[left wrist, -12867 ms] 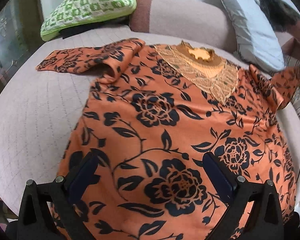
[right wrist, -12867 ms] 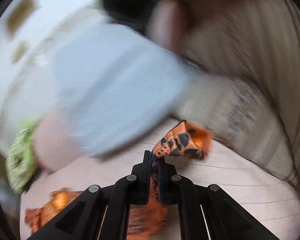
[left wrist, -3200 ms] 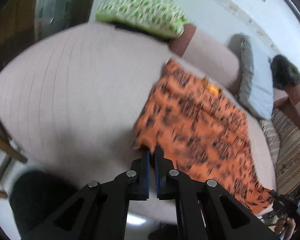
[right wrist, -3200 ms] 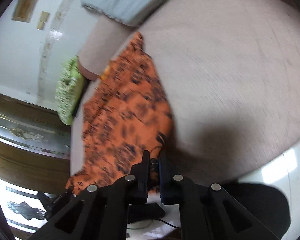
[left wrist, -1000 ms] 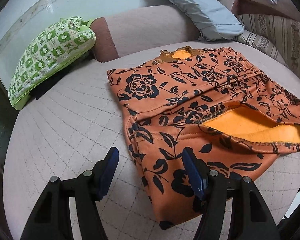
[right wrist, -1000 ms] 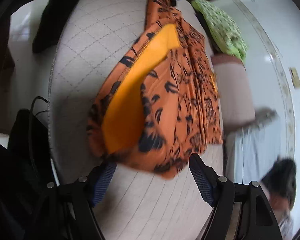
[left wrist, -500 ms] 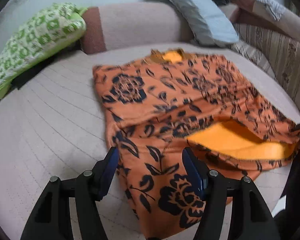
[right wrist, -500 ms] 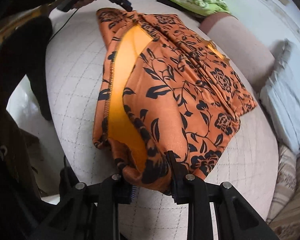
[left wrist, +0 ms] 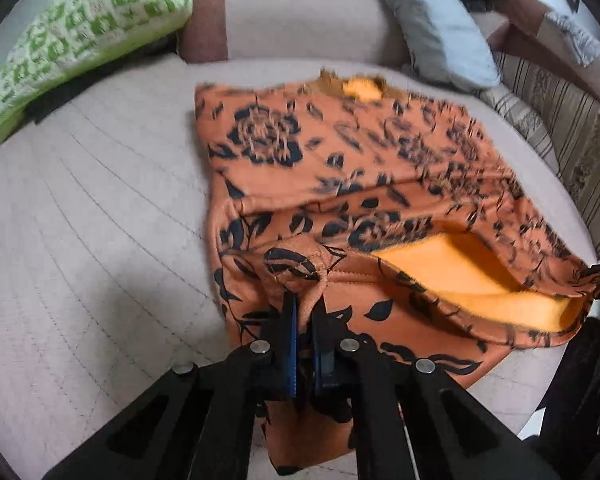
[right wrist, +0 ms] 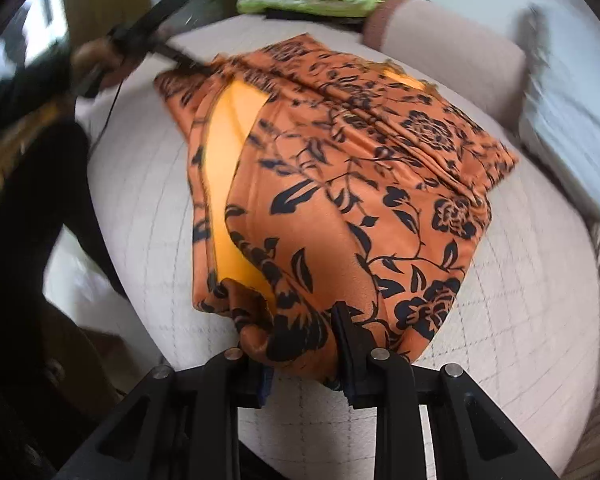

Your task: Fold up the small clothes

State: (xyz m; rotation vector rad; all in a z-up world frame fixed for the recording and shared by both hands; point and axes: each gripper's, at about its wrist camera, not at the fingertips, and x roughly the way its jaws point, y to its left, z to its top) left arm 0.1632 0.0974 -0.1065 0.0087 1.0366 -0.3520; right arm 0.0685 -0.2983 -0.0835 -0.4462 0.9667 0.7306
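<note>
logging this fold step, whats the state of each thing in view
top: sides folded in, hem gaping, yellow lining showing
left gripper: shut on the top's hem corner
right gripper: jaws closing, bunched hem between them, pads pressing it
green cushion: resting at the bed's far edge
grey pillow: leaning on the bolster

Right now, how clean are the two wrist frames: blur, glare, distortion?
Left wrist: motion smear on the far garment print, fingers sharp, no glare. Right wrist: print near the gripper crisp, left edge and grey pillow streaked. Both: strong fisheye bending, dark corners.
</note>
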